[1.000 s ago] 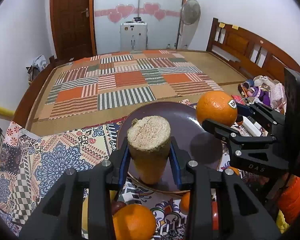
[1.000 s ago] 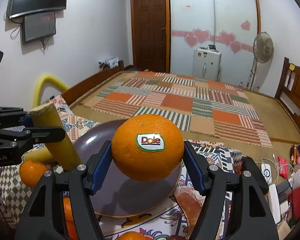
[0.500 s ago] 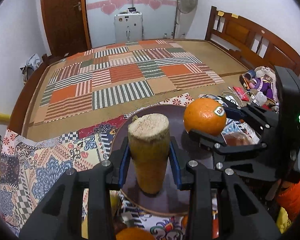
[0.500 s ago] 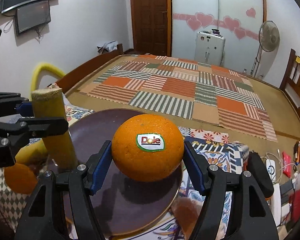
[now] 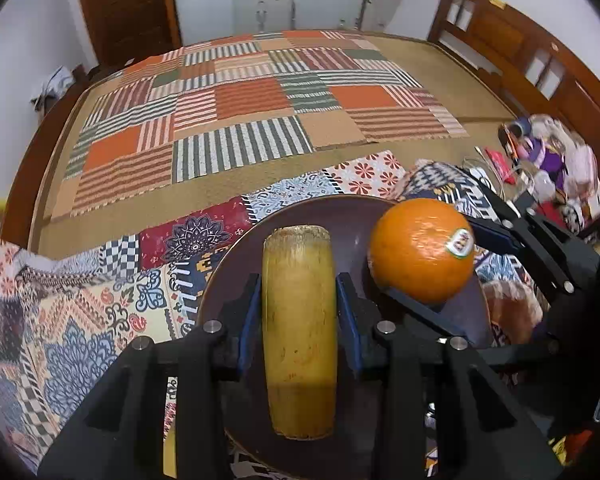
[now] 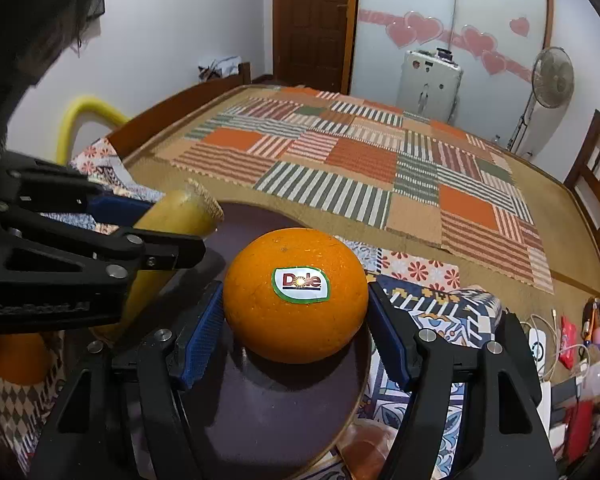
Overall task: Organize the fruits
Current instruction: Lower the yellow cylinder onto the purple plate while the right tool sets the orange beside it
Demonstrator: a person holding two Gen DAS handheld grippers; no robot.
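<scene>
Inspecting both wrist views, we find each hand-held gripper loaded. The left hand-held gripper [image 5: 299, 300] has its blue pads pressed against either side of a yellow cylinder with a rough tan cut end, which looks like a section of sugarcane [image 5: 299, 320]; we cannot confirm what it is. The piece lies lengthwise between the fingers and extends past them over the dark purple plate [image 5: 352, 216]. In the right wrist view the same piece [image 6: 180, 212] enters from the left, tilted, above the plate's left edge.

The right hand-held gripper [image 6: 296, 320] is closed on a Dole-stickered orange [image 6: 296, 294], one blue pad [image 6: 200, 336] touching each flank, sticker facing the camera. The orange sits over the plate [image 6: 284, 412]; we cannot tell whether its underside touches the surface. From the left wrist view, the orange [image 5: 422, 250] is at the plate's right side, just beside the sugarcane piece and apart from it.

The plate rests on a patterned patchwork cloth [image 5: 80, 320]. A second orange [image 6: 18, 356] lies on the cloth left of the plate. Beyond them we note a striped patchwork mat [image 6: 360, 168].
</scene>
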